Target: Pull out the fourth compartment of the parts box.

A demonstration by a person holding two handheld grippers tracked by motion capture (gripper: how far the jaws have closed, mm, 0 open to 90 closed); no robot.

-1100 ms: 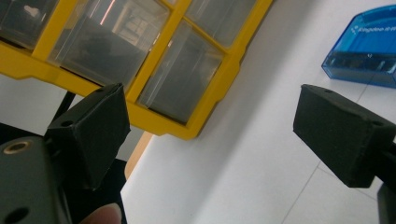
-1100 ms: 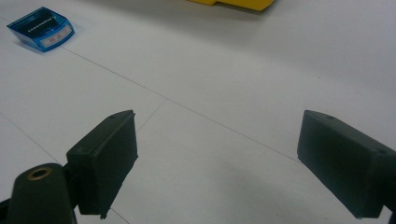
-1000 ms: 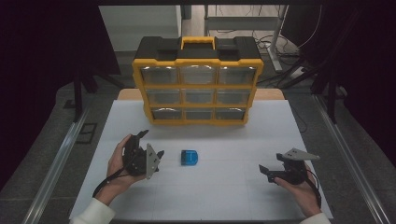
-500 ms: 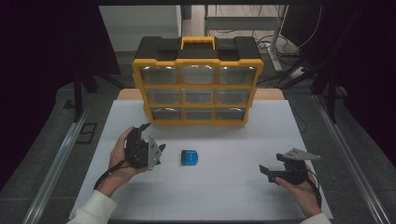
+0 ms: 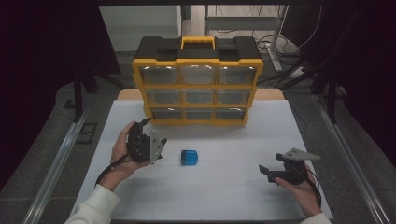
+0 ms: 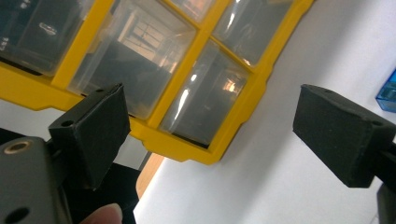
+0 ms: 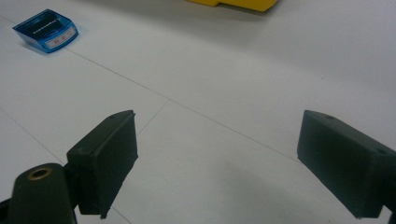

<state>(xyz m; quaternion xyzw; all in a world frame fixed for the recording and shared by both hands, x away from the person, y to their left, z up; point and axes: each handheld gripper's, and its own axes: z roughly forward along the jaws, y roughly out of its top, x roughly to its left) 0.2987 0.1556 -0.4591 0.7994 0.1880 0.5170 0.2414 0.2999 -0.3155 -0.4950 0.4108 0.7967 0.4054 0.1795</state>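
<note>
A yellow and black organizer case (image 5: 198, 86) with clear drawers stands upright at the back of the white table (image 5: 233, 196). A small blue box (image 5: 189, 157) lies flat on the table in front of it. My left gripper (image 5: 148, 135) is held up left of the blue box, tilted toward the case, its jaws wide open and empty. In the left gripper view the case's lower drawers (image 6: 205, 102) lie ahead and the blue box (image 6: 387, 91) peeks in at the right edge. My right gripper (image 5: 267, 171) rests low at the front right, open and empty, with the blue box (image 7: 46, 30) far off.
A metal rail (image 5: 53, 163) runs along the table's left side and another rail (image 5: 348, 154) along the right. A wooden edge (image 5: 268, 94) shows behind the case. Cables and a desk frame (image 5: 243, 21) lie on the floor beyond.
My left gripper has moved forward and up toward the case's lower left corner. The right gripper and the blue box have stayed put.
</note>
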